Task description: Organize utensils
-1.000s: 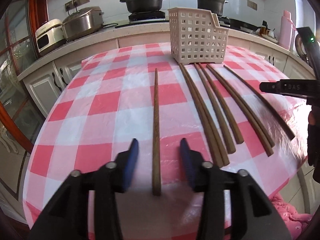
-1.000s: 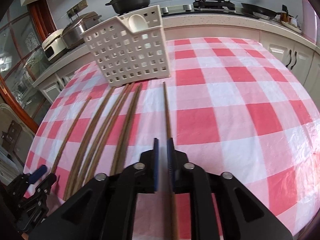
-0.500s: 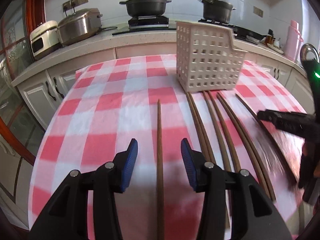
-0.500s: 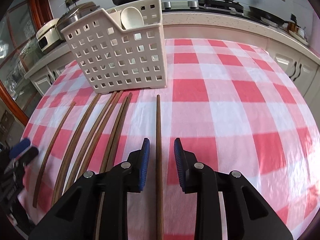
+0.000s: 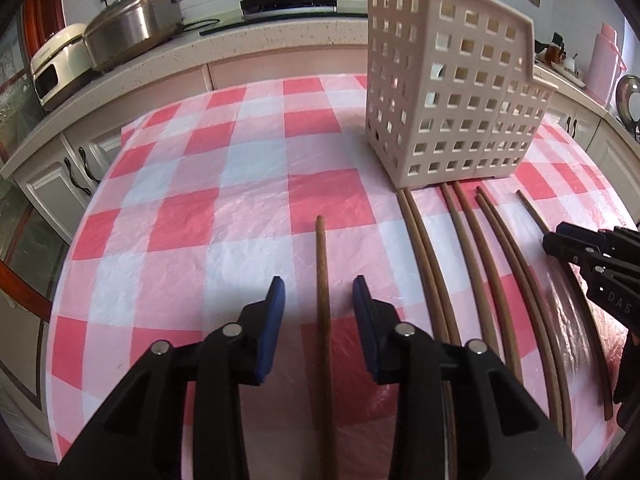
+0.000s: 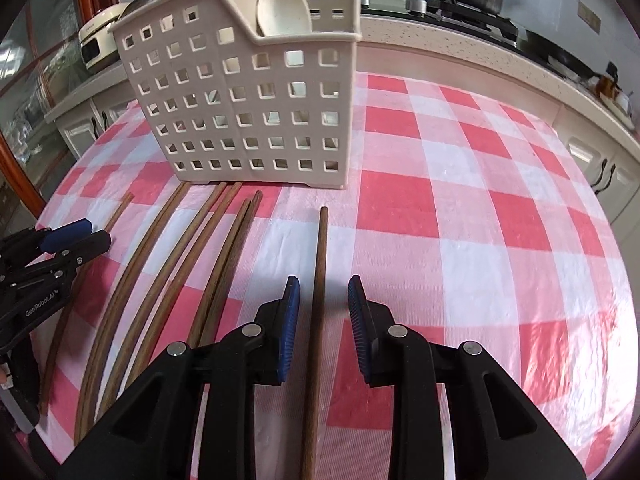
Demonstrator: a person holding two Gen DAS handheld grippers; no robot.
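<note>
Both grippers, left (image 5: 319,304) and right (image 6: 323,304), stood with jaws apart, each straddling one chopstick (image 5: 323,304) lying flat on the checked tablecloth (image 6: 460,220) near the basket (image 6: 256,112). Closing too high risked pads skating over the thin stick, rolling it toward the neighbouring chopsticks (image 6: 188,264).

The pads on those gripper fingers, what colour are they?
Blue, on black arms. The pads show best in the right wrist view, either side of a brown chopstick.

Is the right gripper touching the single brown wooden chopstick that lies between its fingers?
Apart. In the right wrist view, the right gripper is open, and pink cloth shows on both sides of the brown wooden chopstick between the blue pads.
</note>
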